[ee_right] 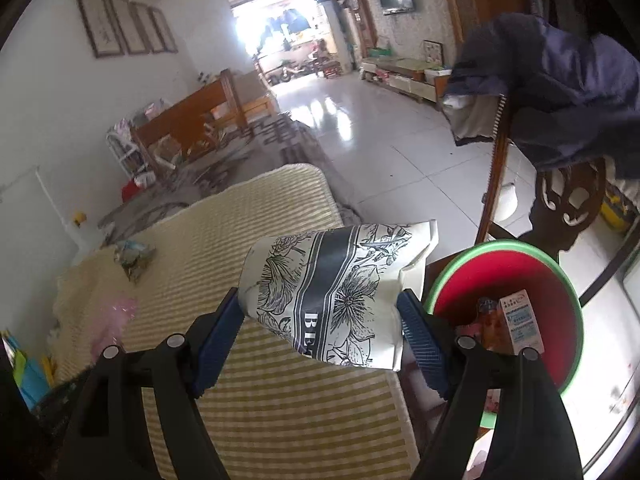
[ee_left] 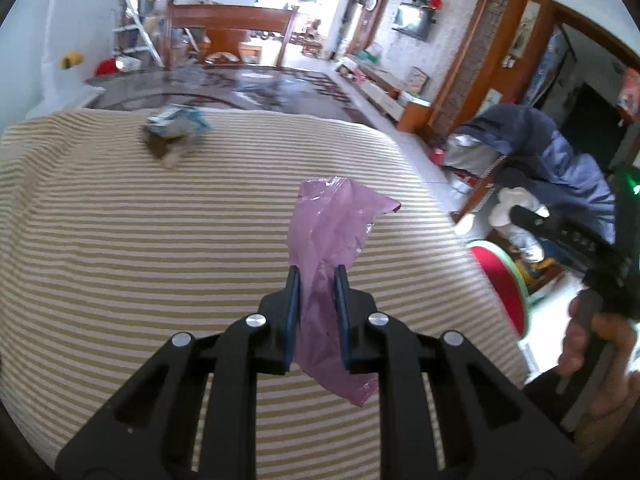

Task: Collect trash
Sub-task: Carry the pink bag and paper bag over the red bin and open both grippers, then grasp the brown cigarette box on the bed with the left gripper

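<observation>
Two loads pinched in jaws: pink wrapper point(ee_left: 328, 240), floral paper bag point(ee_right: 340, 296); best released squarely over red bin point(ee_right: 560, 304), lower right.

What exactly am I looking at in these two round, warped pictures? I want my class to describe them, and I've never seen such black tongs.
There is no robot: a person holds one hand-held two-finger gripper in each hand. A wide-angle camera on each gripper looks forward along its fingers, hence the round, bent pictures.

The left gripper is shut on a thin pink plastic bag. In its view, the person's hand holding the other tool shows at the right edge.

The right gripper holds a white paper bag with black flower print between its blue pads.

Below both lies a beige striped cushion cover, with a crumpled blue-and-white wrapper at its far end. Beside it stands a red basin with a green rim, already holding some packaging.
</observation>
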The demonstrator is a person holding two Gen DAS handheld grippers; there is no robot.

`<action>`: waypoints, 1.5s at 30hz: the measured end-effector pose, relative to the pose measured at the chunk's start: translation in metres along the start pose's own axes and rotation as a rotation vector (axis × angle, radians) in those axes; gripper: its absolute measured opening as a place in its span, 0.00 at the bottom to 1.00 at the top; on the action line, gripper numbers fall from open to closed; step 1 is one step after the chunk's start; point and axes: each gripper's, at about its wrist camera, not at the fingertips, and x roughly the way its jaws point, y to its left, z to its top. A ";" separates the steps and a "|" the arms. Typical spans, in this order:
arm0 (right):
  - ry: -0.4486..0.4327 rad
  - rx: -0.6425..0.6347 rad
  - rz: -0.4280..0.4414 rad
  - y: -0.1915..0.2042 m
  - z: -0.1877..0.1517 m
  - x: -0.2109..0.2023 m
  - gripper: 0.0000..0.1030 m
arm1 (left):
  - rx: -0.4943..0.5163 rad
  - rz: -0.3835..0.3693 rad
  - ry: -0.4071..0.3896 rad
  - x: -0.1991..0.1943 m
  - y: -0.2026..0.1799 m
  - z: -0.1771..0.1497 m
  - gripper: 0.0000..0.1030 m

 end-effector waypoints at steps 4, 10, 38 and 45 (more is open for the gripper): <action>-0.042 0.096 -0.009 -0.026 0.007 -0.010 0.73 | -0.004 -0.107 0.054 0.021 -0.037 0.006 0.16; -0.088 0.263 -0.072 -0.072 0.014 -0.019 0.73 | 0.075 -0.232 0.100 0.048 -0.104 0.008 0.16; -0.163 0.579 -0.196 -0.143 0.011 -0.029 0.87 | 0.085 -0.126 0.058 0.084 -0.074 0.042 0.70; -0.132 0.505 -0.179 -0.117 0.016 -0.018 0.88 | -0.272 0.190 -0.038 0.060 0.105 0.070 0.70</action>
